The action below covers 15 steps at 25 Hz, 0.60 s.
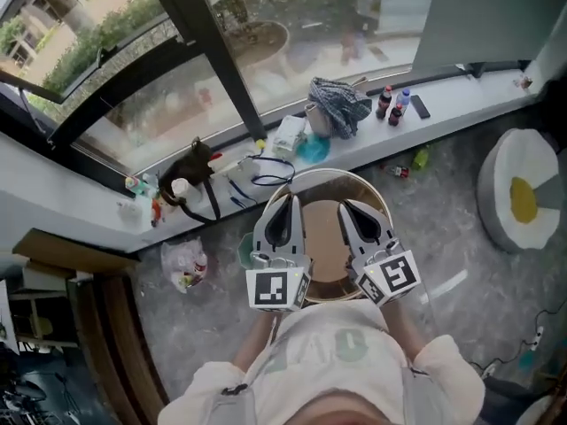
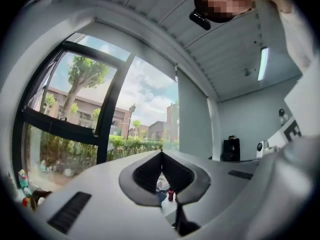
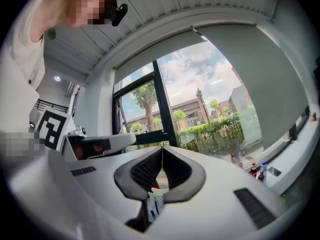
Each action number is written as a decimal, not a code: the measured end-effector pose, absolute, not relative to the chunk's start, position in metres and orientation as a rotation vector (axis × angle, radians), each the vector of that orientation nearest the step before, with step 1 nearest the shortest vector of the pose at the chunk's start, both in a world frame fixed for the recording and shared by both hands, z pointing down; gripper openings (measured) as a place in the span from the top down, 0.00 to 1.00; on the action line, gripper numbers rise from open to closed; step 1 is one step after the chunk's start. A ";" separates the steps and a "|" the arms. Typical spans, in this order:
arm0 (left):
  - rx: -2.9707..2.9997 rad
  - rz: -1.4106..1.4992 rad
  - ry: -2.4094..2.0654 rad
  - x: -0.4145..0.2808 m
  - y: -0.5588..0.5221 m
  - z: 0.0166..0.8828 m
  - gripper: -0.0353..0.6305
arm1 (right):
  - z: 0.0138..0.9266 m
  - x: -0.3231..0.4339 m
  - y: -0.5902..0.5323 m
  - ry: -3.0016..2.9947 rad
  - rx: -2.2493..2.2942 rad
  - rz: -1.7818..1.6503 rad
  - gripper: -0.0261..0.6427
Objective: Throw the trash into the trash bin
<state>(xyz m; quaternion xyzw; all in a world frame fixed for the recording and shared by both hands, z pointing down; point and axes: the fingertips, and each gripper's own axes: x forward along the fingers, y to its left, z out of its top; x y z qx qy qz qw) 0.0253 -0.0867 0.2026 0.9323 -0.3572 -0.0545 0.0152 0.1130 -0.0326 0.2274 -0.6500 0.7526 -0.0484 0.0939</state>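
Note:
The round trash bin [image 1: 330, 175] stands on the floor below the window sill, its brown inside bare as far as I can see. Both grippers are held up close to my chest, above the bin's near side, pointing level at the window. The left gripper [image 1: 285, 202] [image 2: 161, 154] is shut with nothing between its pads. The right gripper [image 1: 348, 207] [image 3: 161, 150] is also shut and holds nothing; through the gap under its pads only sill clutter shows. A clear plastic bag of trash [image 1: 184, 266] lies on the floor left of the bin.
The sill carries a checked cloth [image 1: 338, 104], two bottles [image 1: 392, 104], a white packet [image 1: 288, 134] and a black bag [image 1: 195, 171]. A green bottle [image 1: 420, 158] lies on the floor by the wall. An egg-shaped cushion [image 1: 523, 193] sits at right, wooden furniture [image 1: 106, 326] at left.

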 end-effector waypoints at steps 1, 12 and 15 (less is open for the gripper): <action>2.927 -0.164 -1.110 0.031 -0.073 0.193 0.93 | 0.223 0.117 -0.022 2.234 -1.931 -0.128 0.94; 2.924 -0.105 -1.192 0.051 -0.070 0.184 0.93 | 0.199 0.144 -0.010 2.310 -2.066 0.187 0.94; 2.927 -0.105 -1.219 0.051 -0.068 0.183 0.93 | 0.199 0.143 -0.010 2.324 -2.036 0.167 0.94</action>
